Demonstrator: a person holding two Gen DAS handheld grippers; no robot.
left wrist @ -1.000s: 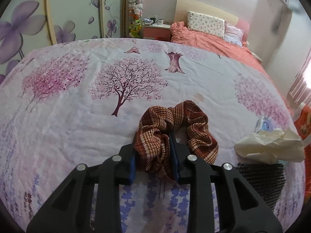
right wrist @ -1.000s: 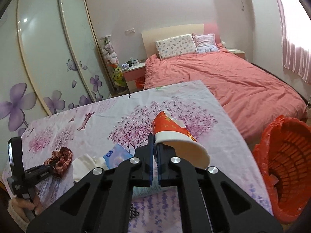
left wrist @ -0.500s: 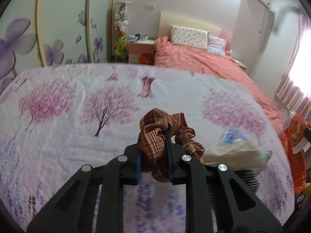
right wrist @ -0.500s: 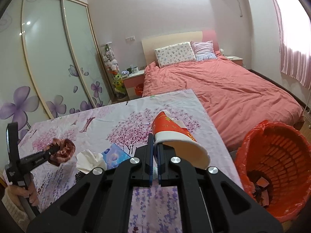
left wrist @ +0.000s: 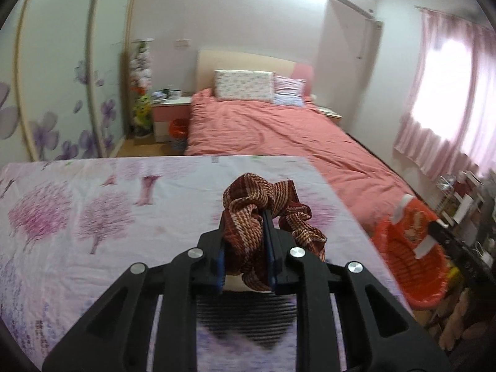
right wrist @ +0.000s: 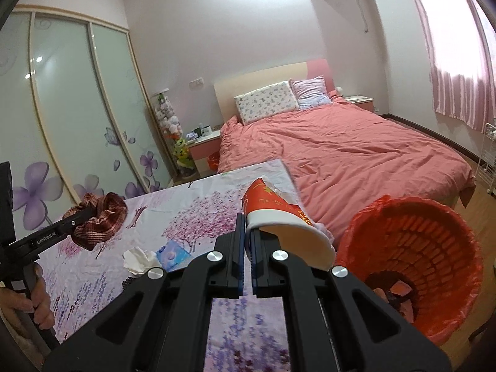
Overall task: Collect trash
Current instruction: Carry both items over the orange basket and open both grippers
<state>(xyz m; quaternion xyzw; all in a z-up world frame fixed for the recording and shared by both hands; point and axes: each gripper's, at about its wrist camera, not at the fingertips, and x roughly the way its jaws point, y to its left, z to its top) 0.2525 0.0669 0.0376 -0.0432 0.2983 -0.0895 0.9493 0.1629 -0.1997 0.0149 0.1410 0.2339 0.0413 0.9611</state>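
You are in a bedroom, working over a table spread with a cloth printed with pink trees (left wrist: pixel 93 217); a bed with a coral-pink duvet (left wrist: pixel 263 130) lies beyond it.

In your left wrist view, the left gripper (left wrist: pixel 245 217) is clenched on a brown-and-cream woven scrunchie (left wrist: pixel 260 204), which is lifted clear of the cloth. A dark ribbed item (left wrist: pixel 248 319) lies on the cloth beneath the gripper, too blurred to name. The red trash basket (left wrist: pixel 409 266) stands on the floor off the table's right edge.

In your right wrist view, the right gripper (right wrist: pixel 246 226) is pinched on the rim of a red-and-white paper cup (right wrist: pixel 279 220), which lies tilted with its mouth toward the camera, just beside the basket (right wrist: pixel 412 248), lined with a red bag and with scraps at its bottom. At left, your left hand (right wrist: pixel 24 300) holds the other gripper aloft with the scrunchie (right wrist: pixel 99 220) in it. On the cloth sit a crumpled white tissue (right wrist: pixel 136 259) and, touching it, a blue tissue packet (right wrist: pixel 172 254).
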